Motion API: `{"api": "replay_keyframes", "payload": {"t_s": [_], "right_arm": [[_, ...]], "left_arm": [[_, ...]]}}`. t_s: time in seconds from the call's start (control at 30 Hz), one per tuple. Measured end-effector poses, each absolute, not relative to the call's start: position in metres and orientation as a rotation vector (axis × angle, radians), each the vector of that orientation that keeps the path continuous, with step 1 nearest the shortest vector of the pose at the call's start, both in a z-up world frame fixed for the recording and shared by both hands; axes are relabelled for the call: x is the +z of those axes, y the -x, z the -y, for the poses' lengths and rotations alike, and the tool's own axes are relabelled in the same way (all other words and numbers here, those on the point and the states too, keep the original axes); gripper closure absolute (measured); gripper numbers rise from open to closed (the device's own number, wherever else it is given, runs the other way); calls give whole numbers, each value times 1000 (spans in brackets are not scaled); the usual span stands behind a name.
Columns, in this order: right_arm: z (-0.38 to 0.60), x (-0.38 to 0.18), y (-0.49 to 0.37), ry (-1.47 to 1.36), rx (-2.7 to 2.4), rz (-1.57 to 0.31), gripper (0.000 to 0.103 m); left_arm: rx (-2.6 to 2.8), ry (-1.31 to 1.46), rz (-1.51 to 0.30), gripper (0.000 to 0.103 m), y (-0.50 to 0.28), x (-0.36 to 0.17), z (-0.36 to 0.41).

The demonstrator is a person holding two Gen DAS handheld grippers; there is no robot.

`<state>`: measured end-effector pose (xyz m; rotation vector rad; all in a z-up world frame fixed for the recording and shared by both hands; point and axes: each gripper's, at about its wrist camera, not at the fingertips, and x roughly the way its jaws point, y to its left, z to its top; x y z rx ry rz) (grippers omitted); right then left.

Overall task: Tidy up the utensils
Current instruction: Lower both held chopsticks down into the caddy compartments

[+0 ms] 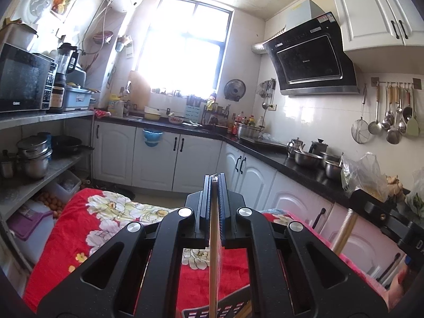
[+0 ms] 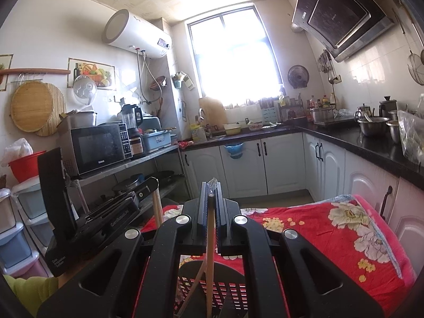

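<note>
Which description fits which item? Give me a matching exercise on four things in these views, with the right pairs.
Things:
1. left gripper
2. microwave
3. range hood
4. floral cloth

Descriptions:
A. red, under the grippers
B. shut on a wooden chopstick
C. black, on the wall beside white cabinets
D. on a metal shelf

Pairs: 1-B, 2-D, 3-C, 4-A

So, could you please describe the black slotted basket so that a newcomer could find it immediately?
Find the red floral blanket in the middle of the kitchen. The black slotted basket sits on it at the near edge, directly below both grippers. It is the only perforated black container there, with wooden chopsticks pointing down into it.
</note>
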<state>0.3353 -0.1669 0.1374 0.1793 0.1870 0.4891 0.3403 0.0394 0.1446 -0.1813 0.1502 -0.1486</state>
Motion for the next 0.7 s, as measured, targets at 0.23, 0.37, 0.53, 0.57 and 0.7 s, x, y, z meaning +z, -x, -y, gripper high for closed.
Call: {"api": "replay_keyframes", "payload": {"t_s": [0.23,0.37,0.53,0.57,0.7], "right_arm": [[166,115,-336,-179,468,-193,98],[167,105,-337,-184,465,-205,98],[169,92,-337,-190,471,-245,97],[169,90,-337,-191,470,-250,97],[172,86,-333,-197,458,-274,96]], "left_arm": [[-150,184,-189,100,-344,125,-41],[-173,187,-193,100,-342,118,-44],[-188,204,-223,100,-343,109,-46],[-190,211,-227,100,-342,108,-47],[-206,230,-245,100,-340,105,-52]]}}
